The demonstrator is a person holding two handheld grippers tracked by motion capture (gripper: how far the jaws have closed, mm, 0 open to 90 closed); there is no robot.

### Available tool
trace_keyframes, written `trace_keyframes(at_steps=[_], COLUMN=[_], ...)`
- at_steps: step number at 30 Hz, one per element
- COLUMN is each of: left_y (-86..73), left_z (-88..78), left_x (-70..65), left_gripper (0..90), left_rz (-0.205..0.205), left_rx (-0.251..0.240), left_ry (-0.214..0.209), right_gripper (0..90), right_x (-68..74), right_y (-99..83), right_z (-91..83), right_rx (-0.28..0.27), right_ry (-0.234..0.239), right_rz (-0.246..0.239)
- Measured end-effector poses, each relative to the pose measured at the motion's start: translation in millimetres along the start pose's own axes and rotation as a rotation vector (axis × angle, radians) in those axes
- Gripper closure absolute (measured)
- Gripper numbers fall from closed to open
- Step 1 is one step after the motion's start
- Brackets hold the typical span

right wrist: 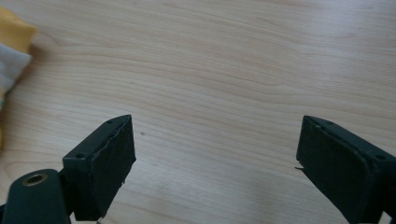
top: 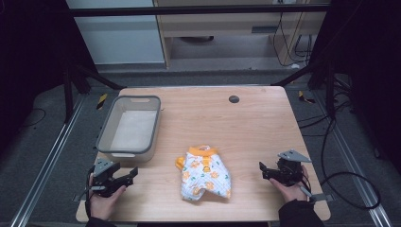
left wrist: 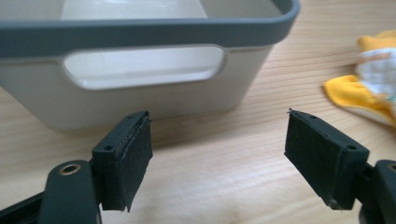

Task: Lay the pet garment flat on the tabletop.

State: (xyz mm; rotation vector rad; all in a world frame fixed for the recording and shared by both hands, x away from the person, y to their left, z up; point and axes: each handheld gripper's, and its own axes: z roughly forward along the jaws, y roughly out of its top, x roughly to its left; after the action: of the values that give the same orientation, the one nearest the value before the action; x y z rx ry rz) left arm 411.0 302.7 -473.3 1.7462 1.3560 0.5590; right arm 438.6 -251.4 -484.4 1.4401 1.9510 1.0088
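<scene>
A small white garment (top: 204, 177) with orange prints and orange trim lies crumpled near the table's front middle. Its orange edge (left wrist: 355, 91) appears at the right of the left gripper view, and a corner of the garment (right wrist: 11, 51) at the left of the right gripper view. My left gripper (top: 134, 172) rests open at the front left, just before the grey bin (top: 128, 126), with nothing between its jaws. My right gripper (top: 261, 169) is open at the front right, over bare wood, jaws pointing toward the garment.
The empty grey bin's near wall and handle slot (left wrist: 140, 70) stand close ahead of the left jaws. A dark round grommet (top: 233, 99) sits near the table's far edge. Metal rails run along both sides, and cables (top: 350, 189) lie on the floor to the right.
</scene>
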Motion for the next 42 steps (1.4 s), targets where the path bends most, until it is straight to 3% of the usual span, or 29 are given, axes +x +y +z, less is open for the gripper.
trace_keyframes(at_steps=[3, 5, 10, 14, 20, 27, 28, 35, 37, 42], left_y=[-0.3, 0.0, 0.5, 1.0, 3.1, 7.4, 11.2, 29.4, 42.1, 62.4], left_z=[-0.3, 0.8, 1.5, -0.7, 0.2, 3.1, 1.3, -9.9, -13.7, -13.3], left_x=[-4.2, -10.5, -15.8, -18.9, -23.1, -35.5, -37.7, -43.5, -46.2, -55.7], left_gripper=[21.9, 21.1, 21.2, 22.3, 24.7, 25.5, 25.4, 25.1, 25.1, 25.1], left_rz=[0.018, 0.063, 0.084, 0.075, 0.095, 0.150, 0.172, 0.181, 0.173, 0.193], left_rx=[0.009, 0.024, 0.027, 0.028, 0.025, 0.030, 0.024, -0.033, -0.057, -0.078], left_ry=[-0.011, -0.004, -0.016, -0.025, -0.050, -0.083, -0.082, -0.111, -0.140, -0.161], right_gripper=[7.3, 1.3, 1.7, 14.2, 17.2, 17.3, 17.3, 17.6, 16.4, 17.1], right_x=[4.1, 8.5, 14.9, 19.8, 20.9, 24.8, 25.6, 29.2, 29.7, 33.8], right_y=[0.0, 2.4, 5.4, 5.8, 3.2, 9.8, 11.2, 26.5, 38.4, 61.1], right_z=[-2.1, -4.6, -10.2, -15.5, -14.2, -15.5, -16.2, -22.7, -25.7, -28.3], right_rx=[-0.003, 0.005, -0.018, -0.052, -0.049, -0.066, -0.068, -0.098, -0.111, -0.150], right_ry=[0.018, 0.064, 0.094, 0.110, 0.127, 0.179, 0.191, 0.222, 0.222, 0.225], right_rz=[0.001, -0.012, -0.040, -0.059, -0.069, -0.068, -0.064, -0.077, -0.086, -0.079])
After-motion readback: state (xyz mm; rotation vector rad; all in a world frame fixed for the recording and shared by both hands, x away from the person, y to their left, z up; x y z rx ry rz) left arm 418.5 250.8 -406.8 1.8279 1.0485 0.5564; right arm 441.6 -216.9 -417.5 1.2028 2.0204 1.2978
